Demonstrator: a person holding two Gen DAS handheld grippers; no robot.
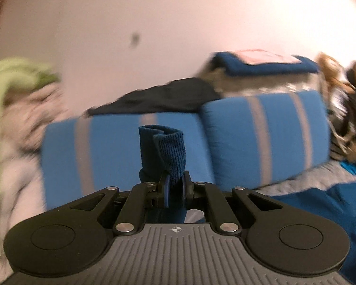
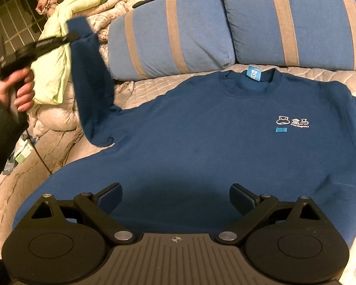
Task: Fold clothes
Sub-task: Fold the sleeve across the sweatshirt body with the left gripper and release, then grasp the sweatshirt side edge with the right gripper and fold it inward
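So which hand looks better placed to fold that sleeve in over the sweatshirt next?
The left. The left gripper is already shut on the sleeve cuff, lifted off the bed. The right gripper is open, holding nothing, above the sweatshirt hem.

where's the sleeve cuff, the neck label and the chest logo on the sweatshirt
sleeve cuff [image 1: 169, 149], left wrist view, on the ribbed knit above the shut fingers
neck label [image 2: 253, 73], right wrist view, middle of the light blue tag
chest logo [image 2: 293, 121], right wrist view, on the white print

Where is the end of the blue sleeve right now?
The sleeve cuff is pinched in the left gripper, lifted at the left beside the green quilt.
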